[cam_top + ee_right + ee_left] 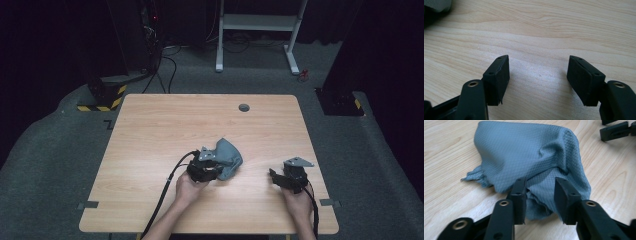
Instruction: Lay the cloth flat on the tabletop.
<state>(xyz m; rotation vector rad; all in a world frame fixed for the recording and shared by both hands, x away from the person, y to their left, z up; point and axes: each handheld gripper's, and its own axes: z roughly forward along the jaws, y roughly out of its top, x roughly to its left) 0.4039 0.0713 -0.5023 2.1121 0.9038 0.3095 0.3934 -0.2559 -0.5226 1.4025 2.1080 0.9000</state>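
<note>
A crumpled grey-blue cloth [229,156] lies bunched up on the wooden table [165,125], a little right of centre. My left gripper [216,170] is at the cloth's near edge. In the left gripper view the cloth [529,157] rises as a heap, and a fold of its edge sits between the jaws of the left gripper [540,187], which stand partly apart and do not squeeze it. My right gripper [274,175] rests to the cloth's right, over bare wood. In its own view the right gripper [537,65] is wide open with nothing between its fingers.
A small round grey grommet [244,107] sits in the tabletop near the far edge. Behind the table on the floor are a white desk frame [257,22], a black stand with a yellow-striped base [102,97] and another black base [340,102].
</note>
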